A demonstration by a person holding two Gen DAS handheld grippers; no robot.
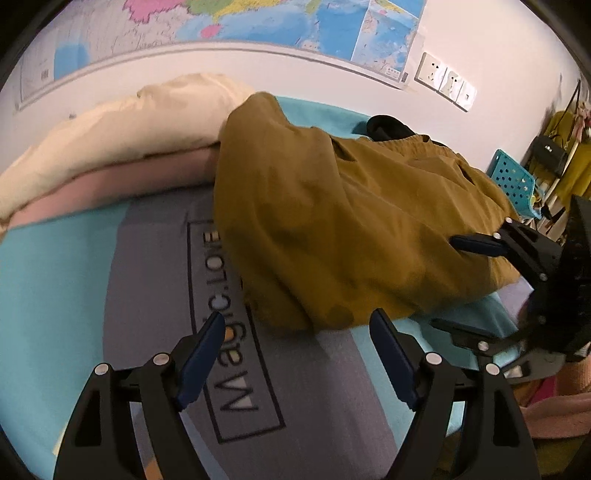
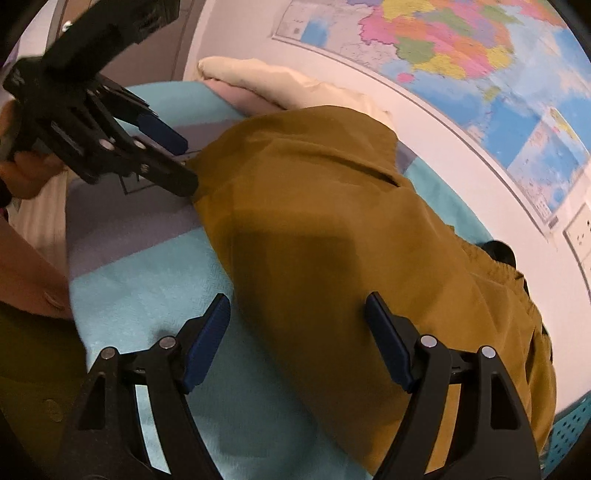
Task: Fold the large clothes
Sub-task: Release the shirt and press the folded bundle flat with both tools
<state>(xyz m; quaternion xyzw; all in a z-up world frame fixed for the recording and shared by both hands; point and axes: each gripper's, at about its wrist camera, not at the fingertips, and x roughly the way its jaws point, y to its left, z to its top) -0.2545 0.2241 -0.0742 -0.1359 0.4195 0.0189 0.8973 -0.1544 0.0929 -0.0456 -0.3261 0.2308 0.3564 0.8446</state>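
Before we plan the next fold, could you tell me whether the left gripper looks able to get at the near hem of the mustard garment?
Probably yes: the left gripper is open, the mustard garment lies just ahead, nothing between.

wall map [image 1: 280,22], cream pillow [image 1: 122,122], turquoise basket [image 1: 511,177], wall sockets [image 1: 447,81]

Mustard garment [image 1: 332,221], turquoise sheet [image 1: 44,295]
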